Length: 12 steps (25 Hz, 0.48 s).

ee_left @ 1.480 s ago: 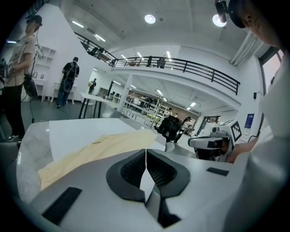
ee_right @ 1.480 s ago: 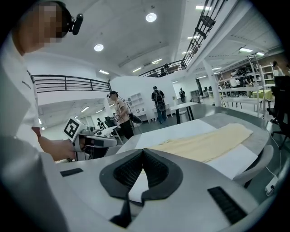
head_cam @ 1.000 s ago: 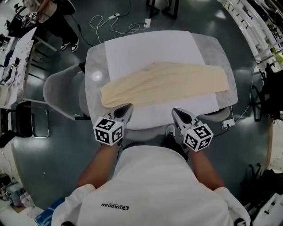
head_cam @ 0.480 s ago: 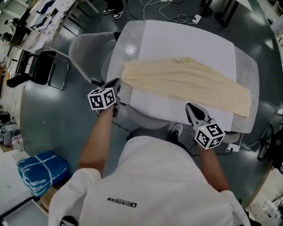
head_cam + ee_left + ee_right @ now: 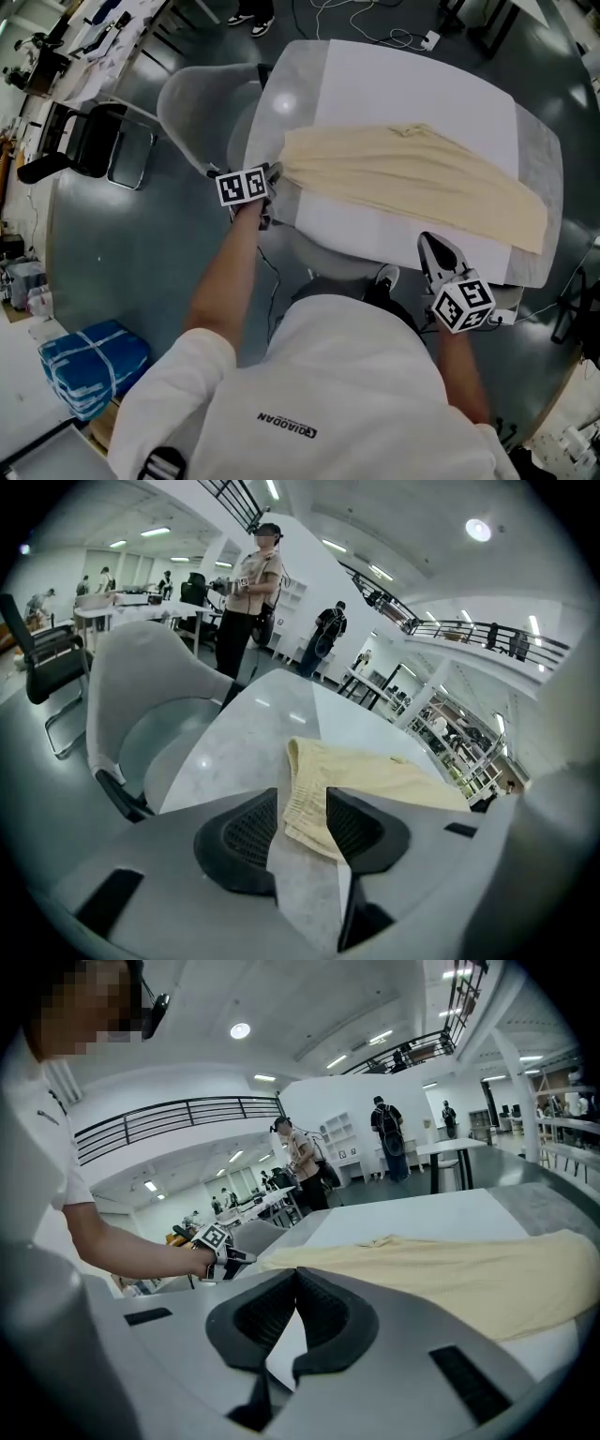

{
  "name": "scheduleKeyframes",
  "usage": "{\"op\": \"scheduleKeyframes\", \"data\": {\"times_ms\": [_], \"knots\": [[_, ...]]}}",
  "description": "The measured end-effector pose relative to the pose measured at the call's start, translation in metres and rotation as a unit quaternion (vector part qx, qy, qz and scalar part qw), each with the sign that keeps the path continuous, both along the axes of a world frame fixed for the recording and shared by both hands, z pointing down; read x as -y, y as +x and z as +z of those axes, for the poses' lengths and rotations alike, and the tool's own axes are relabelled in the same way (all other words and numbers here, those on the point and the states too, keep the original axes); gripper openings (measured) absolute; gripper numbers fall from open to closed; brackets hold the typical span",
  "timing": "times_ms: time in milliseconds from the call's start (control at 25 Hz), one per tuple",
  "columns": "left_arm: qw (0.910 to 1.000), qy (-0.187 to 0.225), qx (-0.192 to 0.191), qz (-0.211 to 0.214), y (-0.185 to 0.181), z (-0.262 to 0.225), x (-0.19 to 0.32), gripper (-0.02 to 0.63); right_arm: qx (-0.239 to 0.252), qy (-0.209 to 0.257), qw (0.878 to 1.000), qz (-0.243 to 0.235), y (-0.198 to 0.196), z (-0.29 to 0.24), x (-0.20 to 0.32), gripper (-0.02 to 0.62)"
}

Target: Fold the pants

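Observation:
The cream pants (image 5: pixel 412 178) lie flat and lengthwise across the white sheet (image 5: pixel 403 84) on the table. My left gripper (image 5: pixel 273 180) is at their left end. In the left gripper view its jaws have just been opening and stand wide around the elastic waistband corner (image 5: pixel 305 803), with the pads off the cloth. My right gripper (image 5: pixel 433 246) hovers at the table's near edge, in front of the pants (image 5: pixel 450 1265) and apart from them. Its jaws (image 5: pixel 295 1274) are shut with nothing between them. The right gripper view also shows the left gripper (image 5: pixel 220 1241) at the pants' far end.
The grey table (image 5: pixel 534 150) is rounded, and the sheet leaves a bare margin. A grey shell chair (image 5: pixel 192 103) stands at the left end and a black chair (image 5: pixel 94 145) beyond it. Cables (image 5: pixel 412 37) and a blue bundle (image 5: pixel 89 361) lie on the floor. People stand far off.
My left gripper swung from the table's near edge out to the pants' left end, dropped lower and opened its jaws. The right gripper stayed at the near edge.

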<state>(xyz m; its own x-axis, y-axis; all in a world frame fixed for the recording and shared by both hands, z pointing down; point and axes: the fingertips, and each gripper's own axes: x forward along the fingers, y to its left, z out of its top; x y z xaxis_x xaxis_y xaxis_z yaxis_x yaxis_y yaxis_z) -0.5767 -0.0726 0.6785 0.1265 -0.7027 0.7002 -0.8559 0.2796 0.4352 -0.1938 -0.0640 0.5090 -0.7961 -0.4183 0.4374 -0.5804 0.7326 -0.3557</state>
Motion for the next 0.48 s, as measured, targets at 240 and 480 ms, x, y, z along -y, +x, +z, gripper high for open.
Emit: {"op": "scheduleKeyframes", "data": {"times_ms": [240,480], "knots": [[0.9987,-0.011,0.002,0.049,-0.013,0.011,0.04,0.179,-0.018,-0.011,0.999,0.047,0.001,0.005,-0.005,0.021],[0.9942,-0.059,-0.025,0.087,-0.008,0.035,0.063,0.178,-0.022,-0.019,0.996,0.079,-0.005,0.005,-0.005,0.021]]}}
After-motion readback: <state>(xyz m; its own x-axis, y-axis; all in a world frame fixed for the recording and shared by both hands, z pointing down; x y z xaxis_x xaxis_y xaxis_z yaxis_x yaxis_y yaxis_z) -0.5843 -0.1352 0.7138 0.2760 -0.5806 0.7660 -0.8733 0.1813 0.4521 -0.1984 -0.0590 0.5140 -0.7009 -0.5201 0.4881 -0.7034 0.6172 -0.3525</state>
